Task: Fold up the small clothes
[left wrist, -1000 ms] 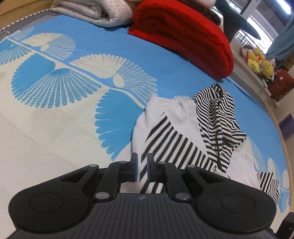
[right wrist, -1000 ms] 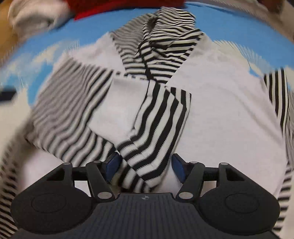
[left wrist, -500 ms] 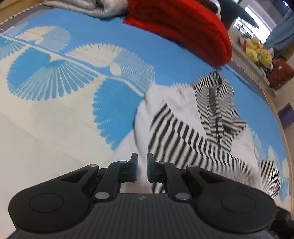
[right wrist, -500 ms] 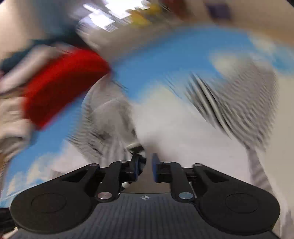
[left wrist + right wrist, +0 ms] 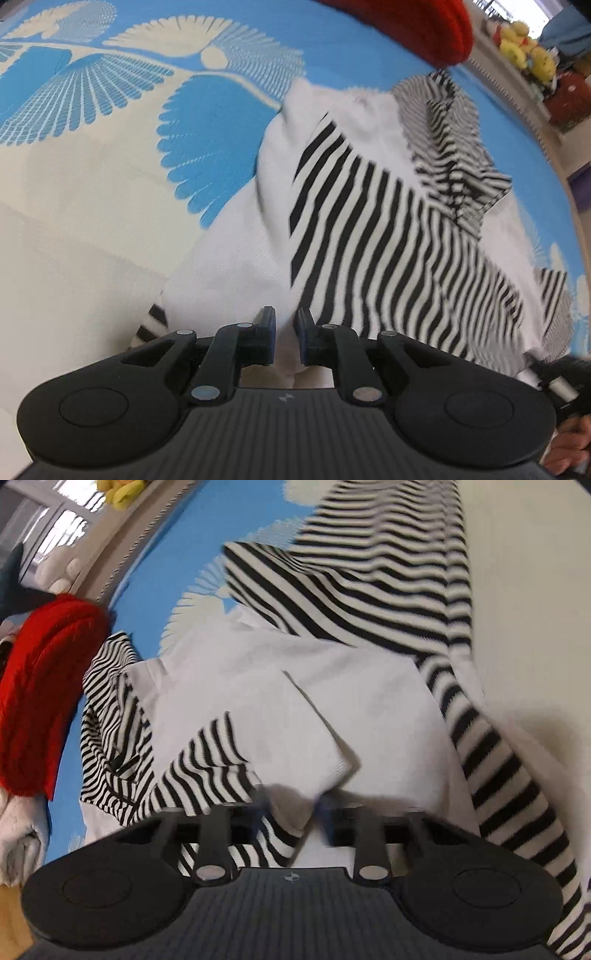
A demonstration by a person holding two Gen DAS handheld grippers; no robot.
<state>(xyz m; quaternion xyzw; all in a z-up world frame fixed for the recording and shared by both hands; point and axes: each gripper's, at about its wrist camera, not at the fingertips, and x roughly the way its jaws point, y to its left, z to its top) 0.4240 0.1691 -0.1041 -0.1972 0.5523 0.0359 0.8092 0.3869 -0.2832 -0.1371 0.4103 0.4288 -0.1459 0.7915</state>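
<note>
Careful: your right gripper (image 5: pixel 290 812) looks clenched on striped top (image 5: pixel 295 716) (view blurred); left gripper (image 5: pixel 284 334) nearly closed, apparently empty. Thin pinch may slip, collapsing fold.

We note garment (image 5: pixel 236 258): white body, black-and-white striped sleeves and hood. Bedcover (image 5: pixel 92 177): blue with cream fan motifs. Blanket (image 5: pixel 40 701) at 9 o'clock, right wrist view: red. Grippers: black, blue pads (image 5: pixel 272 325).

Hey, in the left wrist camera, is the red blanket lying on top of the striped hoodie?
No, the red blanket sits apart at the top, with blue bedspread showing between it and the hoodie.
</note>
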